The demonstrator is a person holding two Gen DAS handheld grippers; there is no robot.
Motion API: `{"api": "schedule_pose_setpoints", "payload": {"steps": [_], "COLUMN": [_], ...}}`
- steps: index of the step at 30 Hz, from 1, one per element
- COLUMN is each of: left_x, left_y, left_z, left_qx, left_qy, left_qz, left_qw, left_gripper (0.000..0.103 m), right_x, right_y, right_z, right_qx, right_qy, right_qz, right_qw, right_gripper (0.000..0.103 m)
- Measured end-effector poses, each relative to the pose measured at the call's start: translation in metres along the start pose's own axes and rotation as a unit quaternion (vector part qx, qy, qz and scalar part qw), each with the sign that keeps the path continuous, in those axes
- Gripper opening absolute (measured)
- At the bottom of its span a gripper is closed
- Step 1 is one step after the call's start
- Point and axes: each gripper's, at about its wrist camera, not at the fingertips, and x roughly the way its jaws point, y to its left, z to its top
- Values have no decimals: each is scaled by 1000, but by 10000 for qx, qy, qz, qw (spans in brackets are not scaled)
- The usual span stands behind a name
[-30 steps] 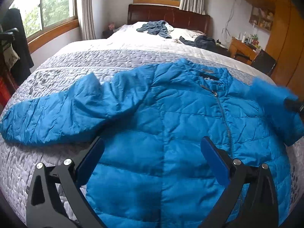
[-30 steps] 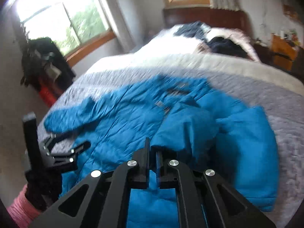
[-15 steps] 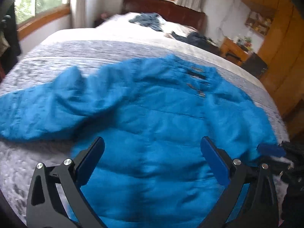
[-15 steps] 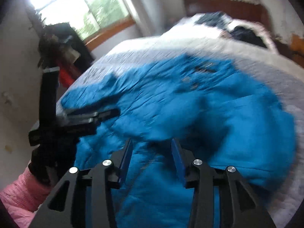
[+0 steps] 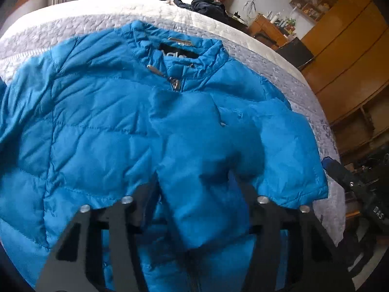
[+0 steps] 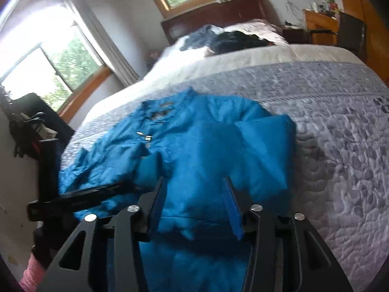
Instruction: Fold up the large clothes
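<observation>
Since a second ago the right sleeve has been laid across the chest of the bright blue quilted puffer jacket (image 5: 102,121), and the right black two-finger gripper (image 6: 194,204), which then pinched the cuff, now has its jaws parted with nothing between the blue pads. The left black two-finger gripper (image 5: 197,189) has come down low over the near middle of the jacket; the folded sleeve (image 5: 201,150) bulges up between its wide-spread fingers and hides the tips, so whether they press the cloth cannot be told. The jacket lies face up, zipped, collar at the far side, on the grey-and-white quilted bedspread (image 6: 340,121). Its other sleeve runs off to the left. Dark crumpled clothes (image 5: 206,4) lie far off near the wooden headboard (image 6: 218,17).
</observation>
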Motion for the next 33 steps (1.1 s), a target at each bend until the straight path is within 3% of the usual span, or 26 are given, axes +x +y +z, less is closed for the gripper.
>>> {"api": "schedule_pose_setpoints", "payload": {"steps": [3, 7, 10, 12, 15, 17, 20, 24, 28, 31, 33], "left_x": [-15, -35, -30, -21, -29, -45, -71, -64, -21, 5, 7], "left_y": [11, 33, 53, 63, 68, 66, 42, -10, -43, -36, -30], "left_z": [5, 8, 7, 4, 4, 5, 5, 7, 12, 17, 19], "left_qx": [-83, -36, -174, -141, -51, 23, 402, 1032, 1369, 1167, 1165], "left_qy": [-140, -456, -317, -215, -393, -619, -1022, -984, -577, -267, -378], "left_qz": [-162, 61, 122, 122, 318, 455, 693, 871, 1507, 1774, 1874], "left_qw": [9997, 9989, 9993, 9996, 9987, 9970, 9915, 9859, 9774, 9768, 9746], "left_gripper": [27, 27, 30, 42, 62, 67, 80, 87, 86, 67, 51], "right_x": [2, 6, 23, 38, 48, 44, 32, 22, 26, 27, 27], "right_y": [-11, -13, -12, -18, -23, -21, -16, -4, -5, -10, -11], "right_z": [-1, -2, -6, -10, -13, -13, -10, -10, -10, -11, -11], "right_qx": [97, 120, 148, 255, 289, 263, 239, 72, 77, 112, 66], "right_qy": [27, 96, 391, 578, 682, 661, 559, 452, 513, 501, 472], "right_qz": [-6, 96, 31, -56, -29, -7, 28, 15, -27, -133, -213], "right_qw": [9999, 9998, 9991, 9980, 9972, 9975, 9981, 9989, 9987, 9986, 9986], "right_gripper": [53, 53, 52, 50, 49, 50, 53, 56, 57, 57, 57]}}
